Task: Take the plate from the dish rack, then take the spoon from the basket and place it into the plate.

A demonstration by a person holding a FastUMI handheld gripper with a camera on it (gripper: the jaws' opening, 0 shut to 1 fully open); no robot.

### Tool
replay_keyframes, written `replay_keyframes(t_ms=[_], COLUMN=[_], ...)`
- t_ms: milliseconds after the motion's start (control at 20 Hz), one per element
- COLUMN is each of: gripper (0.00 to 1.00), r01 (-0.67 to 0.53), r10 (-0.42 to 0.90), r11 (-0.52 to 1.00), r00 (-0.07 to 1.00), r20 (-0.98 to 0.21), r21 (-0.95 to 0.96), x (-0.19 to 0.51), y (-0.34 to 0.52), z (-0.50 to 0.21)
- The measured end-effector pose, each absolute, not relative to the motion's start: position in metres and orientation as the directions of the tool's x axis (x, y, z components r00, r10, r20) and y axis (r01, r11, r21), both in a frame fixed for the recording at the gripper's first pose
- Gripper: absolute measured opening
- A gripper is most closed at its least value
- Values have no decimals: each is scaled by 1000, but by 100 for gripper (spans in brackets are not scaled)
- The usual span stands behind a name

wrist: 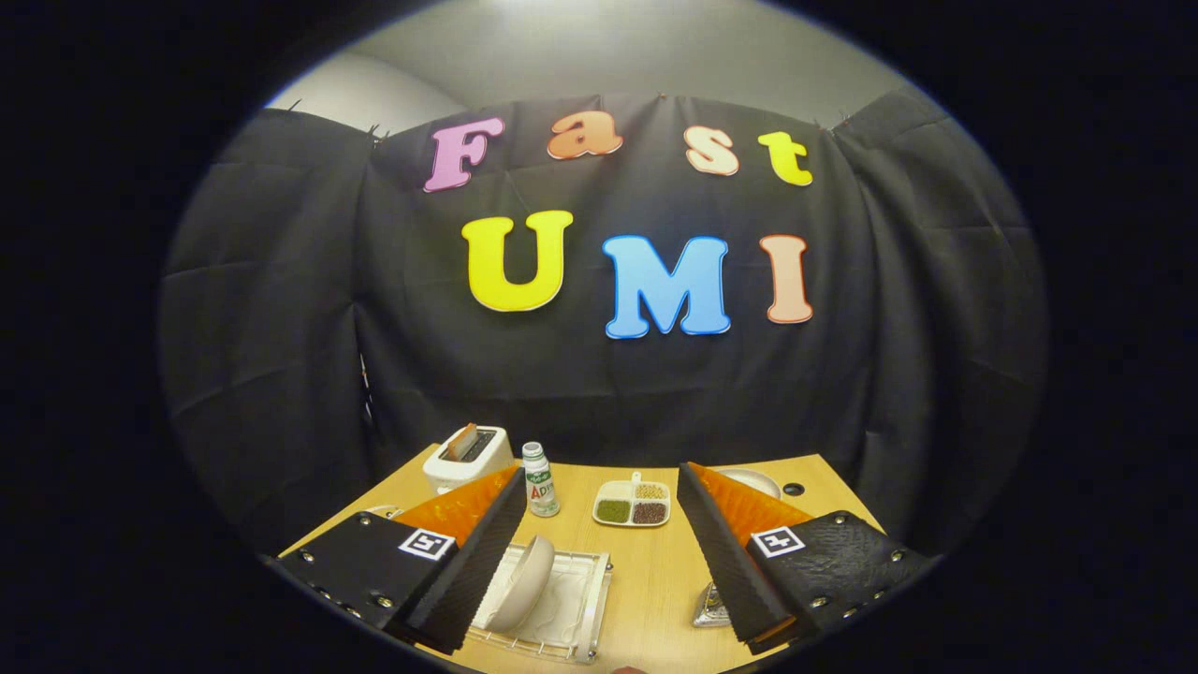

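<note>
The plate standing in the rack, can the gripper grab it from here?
Probably yes: the gripper is open, and the plate stands on edge in the dish rack beside one finger, nothing covering it.

Your counter (655,571) is pale wood-look, smooth, low sheen. The plate (520,582) reads as matt off-white ceramic; its dish rack (588,608) is bright metal wire. Your hand-held gripper (599,552), jaws wide apart, carries black ribbed pads (725,562) under glossy orange plastic. The toaster (465,459) is smooth white plastic.

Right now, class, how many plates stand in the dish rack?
1. One pale plate stands on edge in the dish rack, just inside the left finger of the open tongs. That finger hides part of the rack, so another plate could be behind it.
</note>
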State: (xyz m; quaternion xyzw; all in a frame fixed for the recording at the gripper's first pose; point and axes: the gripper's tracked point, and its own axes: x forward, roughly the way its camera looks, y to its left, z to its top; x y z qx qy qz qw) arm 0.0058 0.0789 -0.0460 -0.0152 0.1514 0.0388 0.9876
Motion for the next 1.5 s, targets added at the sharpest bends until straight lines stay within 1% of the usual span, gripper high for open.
replay_keyframes(t_ms=[250,450,650,900,1150,1200,1250,1350,1400,1450,1500], gripper=[100,100,100,100,99,94,91,89,77,73,60], r01=[-93,-81,-45,-6,36,42,45,70,74,83,92], r10=[88,101,79,31,-43,-61,-72,-106,-114,-130,-125], r11=[996,995,996,999,999,998,997,994,993,991,992], r00=[884,836,777,671,597,585,571,545,533,513,498], r20=[-459,-540,-624,-741,-801,-809,-818,-832,-838,-848,-858], r21=[11,61,71,37,-27,-45,-56,-81,-88,-101,-91], x=[13,18,22,22,25,26,26,25,23,20,16], y=[104,118,126,130,134,134,136,134,135,135,138], z=[-92,-124,-156,-201,-241,-248,-253,-265,-270,-276,-273])
